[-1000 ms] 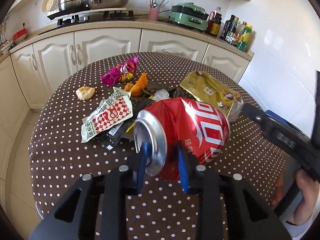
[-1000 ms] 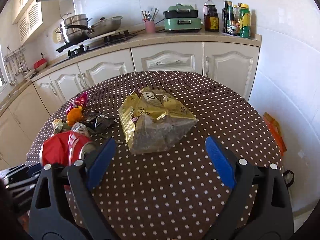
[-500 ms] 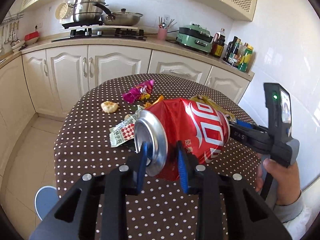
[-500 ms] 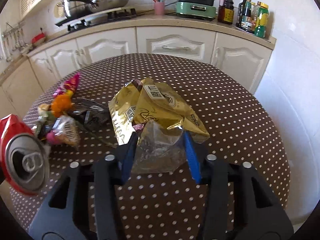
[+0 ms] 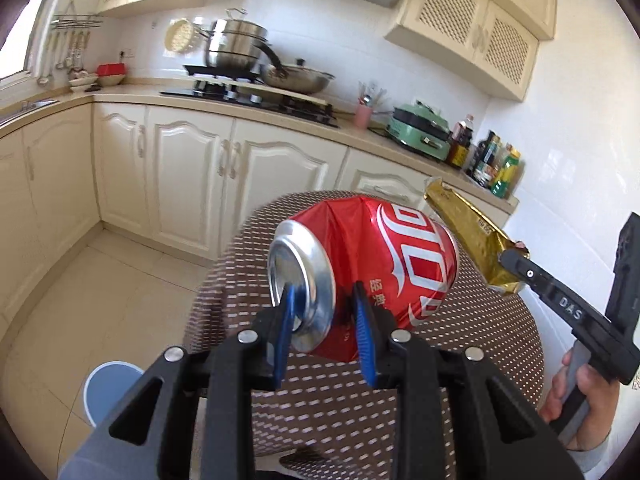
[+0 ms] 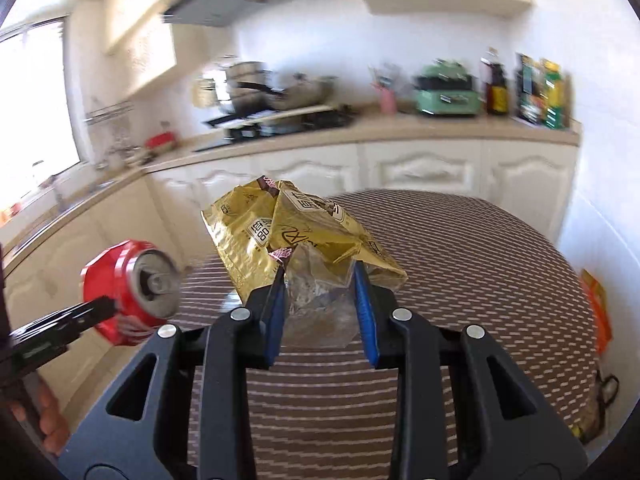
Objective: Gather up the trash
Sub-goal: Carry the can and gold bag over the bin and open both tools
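My left gripper [image 5: 323, 300] is shut on a crushed red soda can [image 5: 384, 264], pinching its rim end, and holds it in the air above the dotted table [image 5: 500, 340]. My right gripper [image 6: 320, 280] is shut on a gold snack bag [image 6: 296, 228] by its clear bottom part, lifted off the table [image 6: 480, 264]. The can also shows in the right wrist view [image 6: 128, 292] at the left, and the bag shows in the left wrist view [image 5: 468, 236] at the right. The other trash on the table is hidden.
A blue bin [image 5: 110, 390] stands on the tiled floor at lower left of the table. Cream cabinets [image 5: 192, 176] and a counter with stove, pots and bottles run behind. An orange bag [image 6: 596, 308] lies on the floor at the table's right.
Both grippers have risen and tilted up, carrying the can and the gold bag off the table. The right gripper closed on the bag during this second. The blue bin has come into view.
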The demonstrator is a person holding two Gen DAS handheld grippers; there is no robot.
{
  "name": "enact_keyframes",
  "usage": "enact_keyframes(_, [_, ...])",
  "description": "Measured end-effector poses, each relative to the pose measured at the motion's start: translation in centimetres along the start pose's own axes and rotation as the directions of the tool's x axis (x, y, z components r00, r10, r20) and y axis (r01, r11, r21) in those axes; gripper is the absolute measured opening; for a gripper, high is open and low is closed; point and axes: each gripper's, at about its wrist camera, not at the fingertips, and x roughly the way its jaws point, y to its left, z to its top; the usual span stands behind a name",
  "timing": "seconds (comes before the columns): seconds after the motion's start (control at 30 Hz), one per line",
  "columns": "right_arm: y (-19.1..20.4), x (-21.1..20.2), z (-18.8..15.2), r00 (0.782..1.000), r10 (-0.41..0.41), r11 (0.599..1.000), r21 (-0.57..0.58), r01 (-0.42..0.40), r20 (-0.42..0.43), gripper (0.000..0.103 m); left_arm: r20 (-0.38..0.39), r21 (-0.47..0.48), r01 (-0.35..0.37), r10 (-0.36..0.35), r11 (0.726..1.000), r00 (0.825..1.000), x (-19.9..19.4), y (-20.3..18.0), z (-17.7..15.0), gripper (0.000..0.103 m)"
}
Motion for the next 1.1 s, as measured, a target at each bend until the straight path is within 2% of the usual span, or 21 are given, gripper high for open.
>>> enact_keyframes(0.1, [4.5,-0.3,-0.4,0.995,0.103,0.994,-0.033,-0.103,-0.006,0.030,0.011,-0.046,-0.037,0.038,0.998,0.999,-2.4,3.4,-0.5,0.027])
enact_keyframes(0.2, [9.6,1.0,-1.5,0.978,0.201,0.977,-0.067,-0.204,-0.047,0.030,0.018,-0.074,-0.126,0.127,0.989,0.992,-4.8,7.3,-1.6,0.027])
enact_keyframes(0.27, [13.1,2.3,-2.7,0.961,0.261,0.960,-0.083,-0.268,-0.092,0.030,0.015,-0.098,-0.173,0.175,0.980,0.984,-6.0,9.6,-2.4,0.027])
enact_keyframes(0.4, [19.2,4.7,-5.4,0.924,0.340,0.925,-0.117,-0.362,-0.175,0.030,-0.016,-0.167,-0.290,0.291,0.942,0.956,-8.4,15.9,-4.8,0.027])
enact_keyframes(0.53, [24.1,7.8,-8.1,0.878,0.391,0.894,-0.110,-0.433,-0.278,0.030,-0.063,-0.234,-0.347,0.342,0.908,0.938,-9.2,21.0,-7.2,0.027])
enact_keyframes(0.67, [27.7,10.5,-11.1,0.850,0.384,0.885,-0.119,-0.450,-0.362,0.030,-0.142,-0.316,-0.375,0.347,0.872,0.927,-8.5,26.6,-10.0,0.027])
enact_keyframes(0.77, [29.4,12.9,-13.5,0.823,0.369,0.885,-0.107,-0.453,-0.433,0.030,-0.189,-0.336,-0.406,0.362,0.850,0.913,-7.2,28.8,-11.7,0.027])
enact_keyframes(1.03, [30.1,18.8,-19.1,0.770,0.307,0.911,-0.061,-0.408,-0.560,0.030,-0.332,-0.358,-0.460,0.350,0.813,0.876,-2.0,33.8,-15.6,0.027])
enact_keyframes(1.1, [29.9,20.5,-20.3,0.760,0.285,0.919,-0.059,-0.390,-0.584,0.030,-0.370,-0.352,-0.475,0.346,0.807,0.862,-0.3,35.1,-16.5,0.027])
